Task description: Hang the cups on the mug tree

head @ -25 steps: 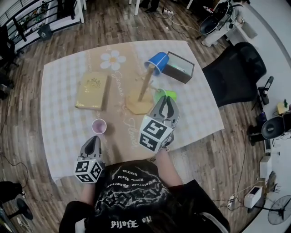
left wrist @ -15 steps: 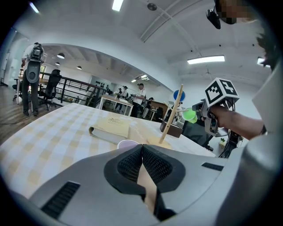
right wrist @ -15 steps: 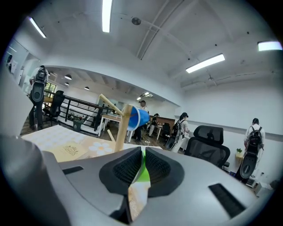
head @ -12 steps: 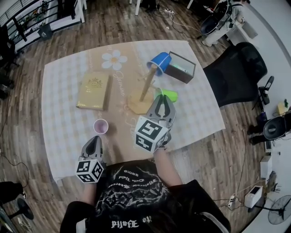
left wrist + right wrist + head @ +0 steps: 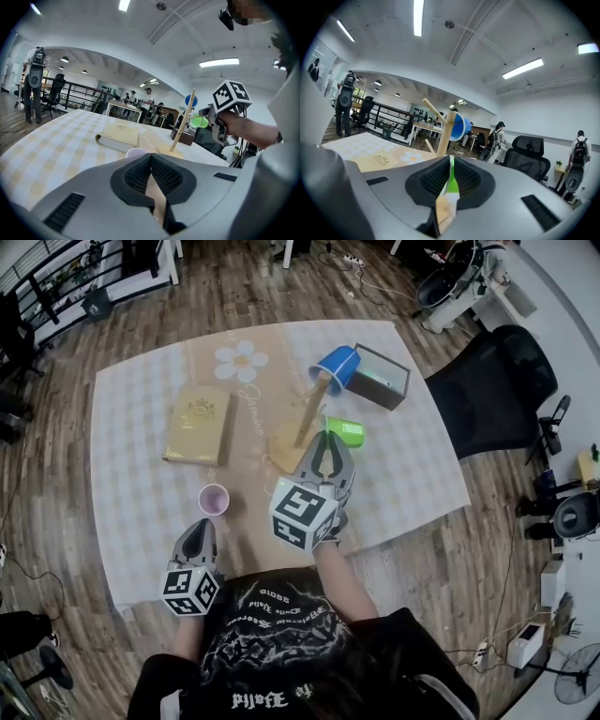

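The wooden mug tree stands mid-table on its base, and a blue cup hangs at its top; its pole and that blue cup rise just ahead in the right gripper view. My right gripper is shut on the rim of a green cup, held in the air right of the pole; a green sliver shows between its jaws. A lilac cup stands upright on the table. Behind it, my left gripper is shut and holds nothing.
A tan book lies left of the tree. A dark open box sits at the table's far right behind the blue cup. A black office chair stands off the right edge. People and desks fill the room beyond.
My right gripper has swung a little left toward the tree pole, the green cup still in it. The left gripper and the lilac cup have stayed put.
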Available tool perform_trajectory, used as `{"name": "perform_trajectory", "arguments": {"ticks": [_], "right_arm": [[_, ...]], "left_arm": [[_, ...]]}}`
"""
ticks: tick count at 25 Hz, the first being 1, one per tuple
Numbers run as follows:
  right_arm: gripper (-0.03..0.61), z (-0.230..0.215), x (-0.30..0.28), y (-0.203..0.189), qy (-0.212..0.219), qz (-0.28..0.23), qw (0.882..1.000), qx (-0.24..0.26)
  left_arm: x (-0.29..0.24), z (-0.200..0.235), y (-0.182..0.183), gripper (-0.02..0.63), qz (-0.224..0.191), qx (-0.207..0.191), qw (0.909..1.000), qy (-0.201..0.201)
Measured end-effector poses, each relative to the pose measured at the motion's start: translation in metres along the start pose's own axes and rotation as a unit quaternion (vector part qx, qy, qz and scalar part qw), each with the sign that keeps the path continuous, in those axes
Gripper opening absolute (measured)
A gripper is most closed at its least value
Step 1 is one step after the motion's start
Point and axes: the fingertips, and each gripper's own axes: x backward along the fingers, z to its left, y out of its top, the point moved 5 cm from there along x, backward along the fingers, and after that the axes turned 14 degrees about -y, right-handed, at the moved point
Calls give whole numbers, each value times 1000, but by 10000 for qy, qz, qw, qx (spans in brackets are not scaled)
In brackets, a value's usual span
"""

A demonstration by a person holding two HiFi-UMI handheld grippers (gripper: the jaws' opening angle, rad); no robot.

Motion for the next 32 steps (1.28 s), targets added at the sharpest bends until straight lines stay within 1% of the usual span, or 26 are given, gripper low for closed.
{"name": "perform_trajectory", "arguments": {"ticks": [5, 10, 18, 22, 25, 27, 29, 30, 32], "right_arm": [[35, 7, 0, 0, 132, -97, 9998, -64], [35, 15, -1, -4, 292, -96, 9995, -33], [35, 27, -4, -10, 426, -87, 9991, -13], [34, 33, -9, -13, 659, 7, 9977, -186], [34, 35, -12, -14, 735, 18, 9970, -223], [34, 37, -12, -14, 906, -5, 9953, -356], [55, 41, -9, -14, 1256, -40, 9902, -615], [78, 43, -5, -14, 1423, -60, 9873, -710], [80, 45, 2, -16, 1706, -74, 9821, -797]], "left_arm": [[-3, 1, -1, 20, 49, -6, 10000, -4], [-4, 1, -2, 20, 71, -15, 10000, 15], [-5, 2, -2, 20, 72, -12, 9999, 78], [-4, 3, -2, 20, 72, 6, 9999, 92], [-4, 3, -2, 20, 61, 18, 9999, 99], [-3, 3, -1, 20, 38, 13, 10000, 91], [-3, 3, 0, 20, 18, 6, 10000, 94], [-3, 3, 1, 20, 9, 2, 10000, 99], [-3, 2, 2, 21, -45, 3, 10000, 77]]}}
